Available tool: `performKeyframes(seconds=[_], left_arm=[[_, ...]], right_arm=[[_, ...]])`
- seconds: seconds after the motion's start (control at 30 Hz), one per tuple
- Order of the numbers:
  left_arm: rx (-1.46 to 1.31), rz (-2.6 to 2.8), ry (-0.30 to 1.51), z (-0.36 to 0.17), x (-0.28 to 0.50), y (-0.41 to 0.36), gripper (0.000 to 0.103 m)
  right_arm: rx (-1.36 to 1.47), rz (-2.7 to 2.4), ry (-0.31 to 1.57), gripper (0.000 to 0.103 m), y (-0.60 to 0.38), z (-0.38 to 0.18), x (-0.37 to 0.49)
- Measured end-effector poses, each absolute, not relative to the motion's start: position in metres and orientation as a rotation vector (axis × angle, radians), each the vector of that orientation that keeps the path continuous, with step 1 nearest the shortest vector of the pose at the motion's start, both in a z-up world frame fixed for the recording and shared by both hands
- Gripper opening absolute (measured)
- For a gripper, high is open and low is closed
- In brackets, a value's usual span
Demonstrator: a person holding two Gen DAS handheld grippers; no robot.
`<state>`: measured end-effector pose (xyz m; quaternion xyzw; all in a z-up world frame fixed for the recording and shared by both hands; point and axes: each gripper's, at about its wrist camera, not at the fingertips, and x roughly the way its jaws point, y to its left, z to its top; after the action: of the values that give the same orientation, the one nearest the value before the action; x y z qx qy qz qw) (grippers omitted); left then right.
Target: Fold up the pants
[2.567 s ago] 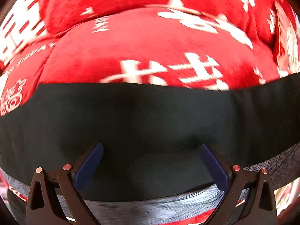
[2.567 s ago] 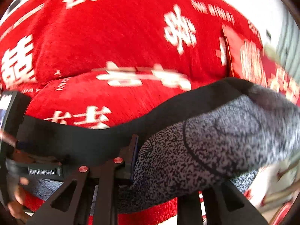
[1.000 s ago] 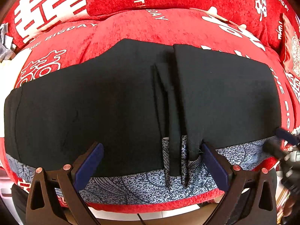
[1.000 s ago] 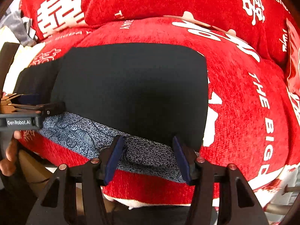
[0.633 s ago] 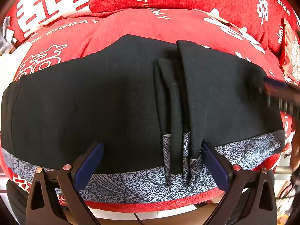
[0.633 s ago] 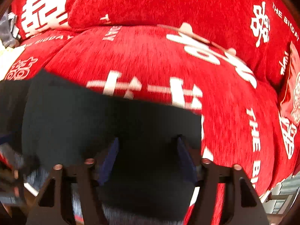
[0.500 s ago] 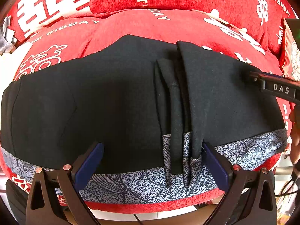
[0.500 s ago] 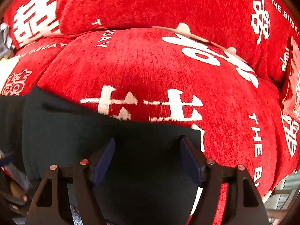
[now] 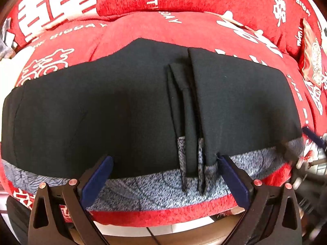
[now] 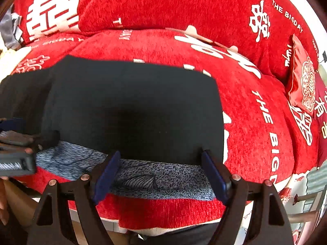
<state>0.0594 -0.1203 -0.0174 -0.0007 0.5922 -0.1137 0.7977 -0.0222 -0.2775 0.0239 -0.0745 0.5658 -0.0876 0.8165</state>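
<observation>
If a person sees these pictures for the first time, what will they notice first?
First, the black pants lying folded across the middle of the red sofa cover, which has big white characters. Next, the grey patterned band along the pants' near edge. Both grippers, left and right, hang open over that edge.

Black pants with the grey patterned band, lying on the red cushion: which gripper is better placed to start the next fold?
Probably the right gripper. Its open jaws straddle the free right end of the black pants at the grey patterned band. The left gripper, also open, hovers mid-length near the bunched pleats.
</observation>
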Motion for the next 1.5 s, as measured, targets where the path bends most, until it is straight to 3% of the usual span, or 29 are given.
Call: performKeyframes(seconds=[0.13,0.43,1.07,1.3,1.5], left_arm=[[0.03,-0.239,1.243,-0.012,0.052,-0.115,0.103],[0.011,-0.213,1.239,-0.007,0.051,-0.093,0.103],[-0.092,-0.038,1.256,-0.023,0.061,0.007,0.103],[-0.166,0.102,1.195,-0.015,0.083,0.075,0.103],[-0.121,0.182,1.215,-0.036,0.091,0.104,0.103]], right_arm=[[-0.138,-0.163,1.177,0.084,-0.267,0.031,0.013],[-0.139,-0.156,1.265,0.088,-0.217,-0.014,0.098],[-0.079,-0.101,1.257,0.089,-0.205,0.001,-0.015],[-0.166,0.067,1.169,0.089,-0.143,0.023,0.01],[-0.261,0.159,1.184,0.089,-0.088,-0.005,0.072]])
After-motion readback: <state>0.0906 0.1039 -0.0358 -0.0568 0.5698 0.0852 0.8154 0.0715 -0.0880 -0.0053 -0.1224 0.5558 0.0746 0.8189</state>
